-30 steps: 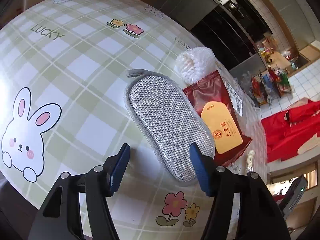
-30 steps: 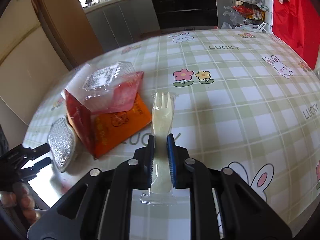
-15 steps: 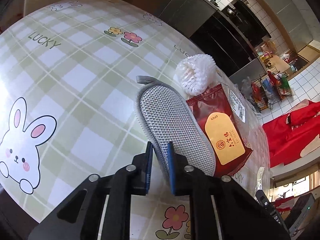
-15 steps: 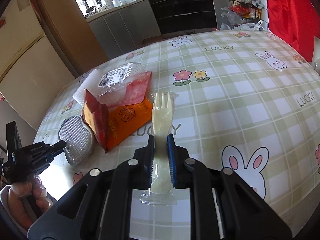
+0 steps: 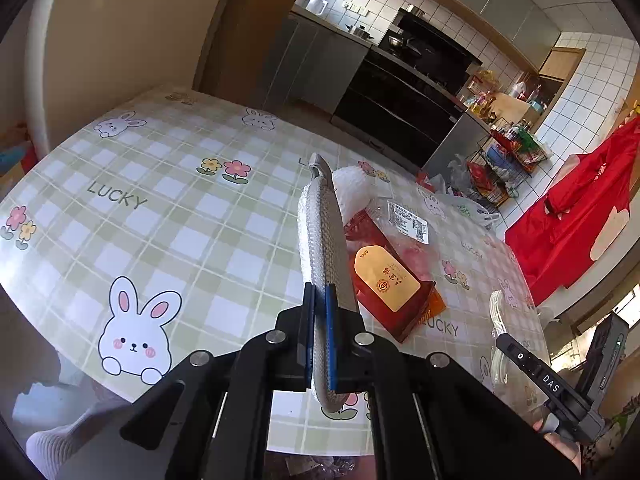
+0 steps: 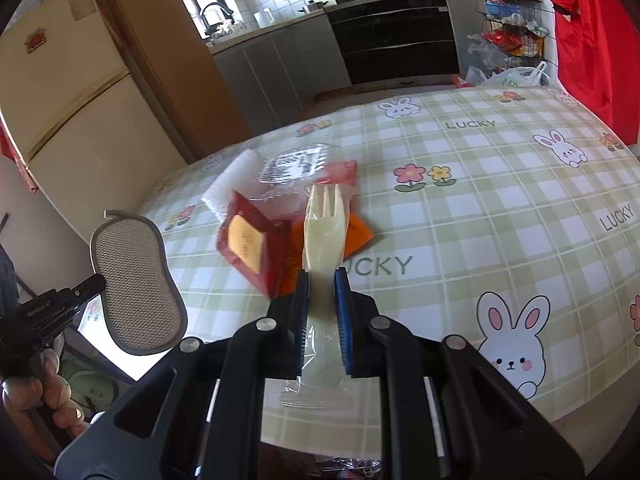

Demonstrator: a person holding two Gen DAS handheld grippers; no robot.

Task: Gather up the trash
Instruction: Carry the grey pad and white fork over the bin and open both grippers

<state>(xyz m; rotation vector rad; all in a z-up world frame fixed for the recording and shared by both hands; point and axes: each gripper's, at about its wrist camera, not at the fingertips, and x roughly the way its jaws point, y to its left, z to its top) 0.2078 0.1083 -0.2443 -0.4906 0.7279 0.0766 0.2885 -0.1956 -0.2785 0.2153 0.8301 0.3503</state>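
While both claws are occupied, each is pressed tight on a single item above a round table (image 5: 168, 216) covered in a green check cloth printed with rabbits, flowers and the word LUCKY.

From the left wrist view, the left gripper (image 5: 319, 336) pinches a grey mesh scrubbing pad (image 5: 320, 232) by its near end. The pad stands on edge and runs straight ahead of the claw, lifted clear of the cloth. Gripping the narrow end seems to keep its broad faces free, so it could drop cleanly into a bin. From the right wrist view the same pad (image 6: 136, 284) shows its flat mesh face, hanging out past the table's edge, off to the left of the right claw.

The right gripper (image 6: 322, 316) clamps a pale plastic fork in a clear wrapper (image 6: 324, 240). The handle sits between the blue pads and the tines point forward, away from the claw. The wrapper's loose end trails back behind the pads. Holding the stiff handle rather than the slippery film looks like the surer grip.

Just ahead of the fork, and to its left, the remaining trash lies on the cloth: a dark red packet with a yellow label (image 6: 248, 240), an orange wrapper (image 6: 360, 232) partly under it, a clear plastic tray with a printed label (image 6: 296, 168) and a white foam net (image 5: 352, 188). No bin can be clearly made out in either view.
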